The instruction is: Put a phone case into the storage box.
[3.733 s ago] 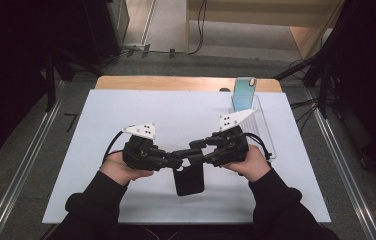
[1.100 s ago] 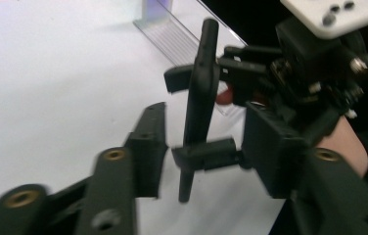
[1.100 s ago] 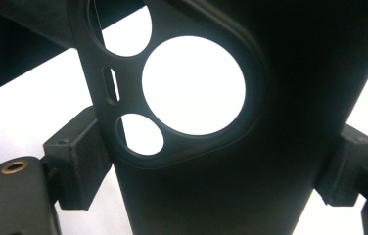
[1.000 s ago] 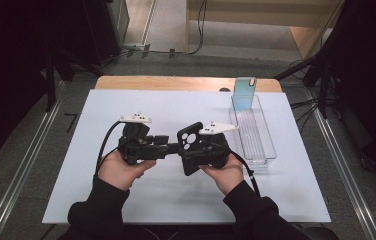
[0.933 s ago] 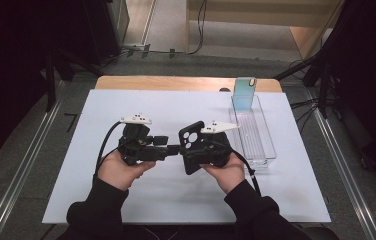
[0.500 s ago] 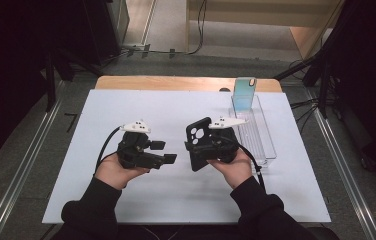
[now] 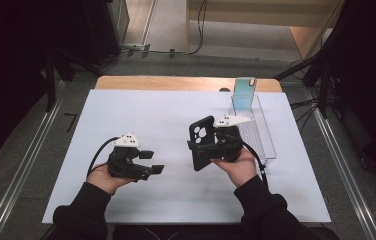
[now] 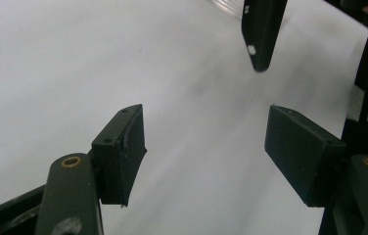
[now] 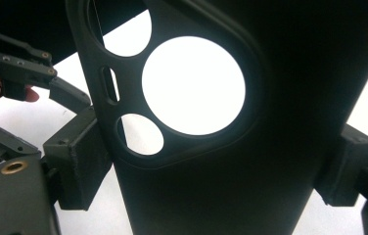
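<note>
A black phone case (image 7: 202,142) with round camera cut-outs stands upright above the white mat (image 7: 141,115), held across its width by my right gripper (image 7: 203,152). In the right gripper view both pads press the edges of the case (image 9: 250,147). My left gripper (image 7: 152,161) sits low over the mat to the left of the case and well apart from it. Its jaws have just been opening and have nothing between them. In the left gripper view the left gripper (image 8: 206,147) faces bare mat, with the case (image 8: 263,29) hanging farther off.
A clear plastic tray (image 7: 258,132) lies on the mat's right side, close behind my right hand. A teal phone-shaped item (image 7: 244,93) stands at its far end. The wooden table edge (image 7: 166,83) runs along the back, with a dark floor and metal rails around.
The left gripper has let go of the case, opened, and drawn back down and to the left. The right gripper has kept the case and carried it right.
</note>
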Available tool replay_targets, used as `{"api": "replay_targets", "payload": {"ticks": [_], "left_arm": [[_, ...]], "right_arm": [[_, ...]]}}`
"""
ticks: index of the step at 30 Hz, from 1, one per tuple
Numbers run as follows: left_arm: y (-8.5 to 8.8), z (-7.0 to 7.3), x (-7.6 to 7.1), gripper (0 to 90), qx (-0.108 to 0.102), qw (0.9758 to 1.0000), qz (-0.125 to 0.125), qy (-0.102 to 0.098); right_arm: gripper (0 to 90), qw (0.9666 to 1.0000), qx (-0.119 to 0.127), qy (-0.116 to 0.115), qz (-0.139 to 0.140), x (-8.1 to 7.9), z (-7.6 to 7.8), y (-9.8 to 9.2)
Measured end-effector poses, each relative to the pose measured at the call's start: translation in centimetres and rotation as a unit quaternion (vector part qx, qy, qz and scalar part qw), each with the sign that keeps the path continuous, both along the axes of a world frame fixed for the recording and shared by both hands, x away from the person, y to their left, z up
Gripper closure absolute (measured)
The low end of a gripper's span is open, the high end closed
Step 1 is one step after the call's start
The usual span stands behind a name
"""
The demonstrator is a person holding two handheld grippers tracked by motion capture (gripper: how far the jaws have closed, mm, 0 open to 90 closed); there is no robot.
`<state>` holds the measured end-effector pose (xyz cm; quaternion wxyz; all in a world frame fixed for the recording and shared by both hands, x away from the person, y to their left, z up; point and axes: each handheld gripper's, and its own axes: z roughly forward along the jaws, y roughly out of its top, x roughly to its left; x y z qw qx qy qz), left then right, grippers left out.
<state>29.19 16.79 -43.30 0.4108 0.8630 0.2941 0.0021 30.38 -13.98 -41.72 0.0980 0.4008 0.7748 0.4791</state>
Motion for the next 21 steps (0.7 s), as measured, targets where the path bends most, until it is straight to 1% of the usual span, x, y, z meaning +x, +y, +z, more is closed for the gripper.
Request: {"api": "replay_targets", "payload": {"ticks": [2,8,9,12,15,19,21], "left_arm": [[0.3,-0.4,-0.2,31.5,0.006,1.0000,0.001,0.001],[1.1,-1.1,-0.7,31.5,0.009,0.9999,0.009,0.008],[1.2,-1.2,-0.7,31.5,0.013,0.9998,0.009,0.009],[1.4,-1.5,-1.0,31.5,0.014,0.9997,0.012,0.012],[1.6,-1.7,-1.3,31.5,0.015,0.9997,0.016,0.015],[1.8,-1.9,-1.5,31.4,0.020,0.9992,0.028,0.020],[1.8,-1.9,-1.6,31.4,0.025,0.9989,0.034,0.019]], "right_arm": [[13.9,1.0000,-0.001,0.002,0.002,0.0,0.1,-0.1],[13.9,1.0000,-0.006,-0.002,0.001,0.1,0.6,-0.6],[13.8,1.0000,-0.008,-0.002,0.002,0.1,0.7,-0.7],[13.9,1.0000,-0.007,0.003,0.002,0.3,1.1,-1.2],[13.9,1.0000,-0.007,0.002,0.000,0.5,1.5,-1.7],[13.9,1.0000,-0.002,-0.002,-0.004,0.6,2.4,-2.6],[13.9,1.0000,-0.001,-0.005,-0.007,0.7,2.8,-3.0]]}}
